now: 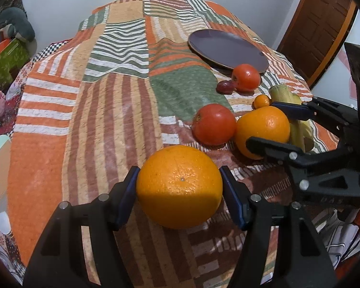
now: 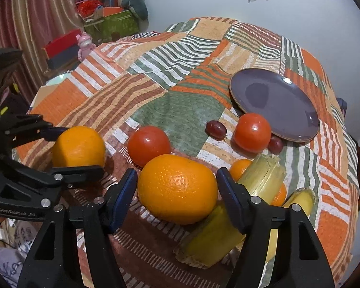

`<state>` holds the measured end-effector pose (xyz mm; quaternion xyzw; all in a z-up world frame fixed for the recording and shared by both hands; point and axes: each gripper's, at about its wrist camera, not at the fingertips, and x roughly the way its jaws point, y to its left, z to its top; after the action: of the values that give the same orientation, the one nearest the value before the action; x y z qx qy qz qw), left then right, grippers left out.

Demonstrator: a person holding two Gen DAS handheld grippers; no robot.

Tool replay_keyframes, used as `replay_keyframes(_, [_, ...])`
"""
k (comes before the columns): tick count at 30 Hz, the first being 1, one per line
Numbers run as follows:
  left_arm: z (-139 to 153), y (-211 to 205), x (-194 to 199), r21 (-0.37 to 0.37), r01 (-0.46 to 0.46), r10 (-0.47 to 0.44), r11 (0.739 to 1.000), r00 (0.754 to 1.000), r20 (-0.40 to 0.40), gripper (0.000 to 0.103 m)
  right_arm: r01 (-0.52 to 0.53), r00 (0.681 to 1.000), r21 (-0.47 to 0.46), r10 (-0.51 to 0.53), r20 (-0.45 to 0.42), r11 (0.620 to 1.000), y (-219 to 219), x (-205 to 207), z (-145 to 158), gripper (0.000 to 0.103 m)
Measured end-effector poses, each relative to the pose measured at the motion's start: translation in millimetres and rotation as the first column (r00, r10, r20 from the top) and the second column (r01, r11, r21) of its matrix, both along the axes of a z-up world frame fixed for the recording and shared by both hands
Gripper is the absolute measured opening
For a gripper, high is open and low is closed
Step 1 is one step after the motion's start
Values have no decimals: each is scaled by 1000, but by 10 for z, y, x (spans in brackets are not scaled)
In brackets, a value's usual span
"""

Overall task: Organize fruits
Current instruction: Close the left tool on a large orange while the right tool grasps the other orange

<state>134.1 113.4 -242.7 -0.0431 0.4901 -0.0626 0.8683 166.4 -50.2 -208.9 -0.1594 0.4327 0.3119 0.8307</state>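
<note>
My left gripper [image 1: 180, 187] is shut on a large orange [image 1: 179, 186], its blue pads touching both sides. My right gripper [image 2: 177, 188] is shut on a second orange [image 2: 177, 188], seen from the left wrist view [image 1: 262, 129] too. Two tomatoes [image 2: 148, 145] [image 2: 252, 132], two dark grapes [image 2: 216, 128] [image 2: 275, 144], small tangerines [image 2: 238, 168] and several yellow-green cane pieces [image 2: 264, 175] lie around them. An empty purple plate [image 2: 276, 103] sits beyond the fruit.
The table carries a striped patchwork cloth [image 1: 108, 84]. A green box [image 2: 112, 25] with clutter and a pink toy [image 2: 84, 45] stand past the far left edge. A wooden door [image 1: 324, 19] is at the right. White wall lies behind.
</note>
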Motion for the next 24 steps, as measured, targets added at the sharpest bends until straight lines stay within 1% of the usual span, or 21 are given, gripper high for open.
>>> replay_keyframes(3, [18,20,-38,5,-10,10,1000,1000,3,66,8,999,25,-7,-40,1000,-19,1,25,64])
replay_keyframes(7, [34,57,-78,2,-26,26,1000,1000,2,66,-11,994,79,20,-107,997,-35,-62,60,63])
replay_keyframes(11, [32,75,-93,0,-34,34,999,999,-4,66,-29,992,64,36,-117,998,13,-82,8,65])
replay_keyframes(14, [31,79,-100,-1,-38,38,999,999,-5,66,-31,990,73,41,-136,997,12,-56,-16,67])
replay_keyframes(15, [30,80,-98,-1,-39,39,999,999,-6,65,-35,990,65,44,-136,997,24,-57,-27,67])
replay_keyframes(18, [28,81,-86,-1,-42,42,999,999,-9,66,-47,994,13,48,-97,999,95,-101,-63,68])
replay_keyframes(21, [27,82,-82,-2,-45,45,999,999,-10,66,-62,994,-4,61,-89,998,124,-103,-93,69])
replay_keyframes(24, [34,87,-80,0,-50,50,999,999,-12,66,-73,995,-15,71,-74,997,138,-105,-110,68])
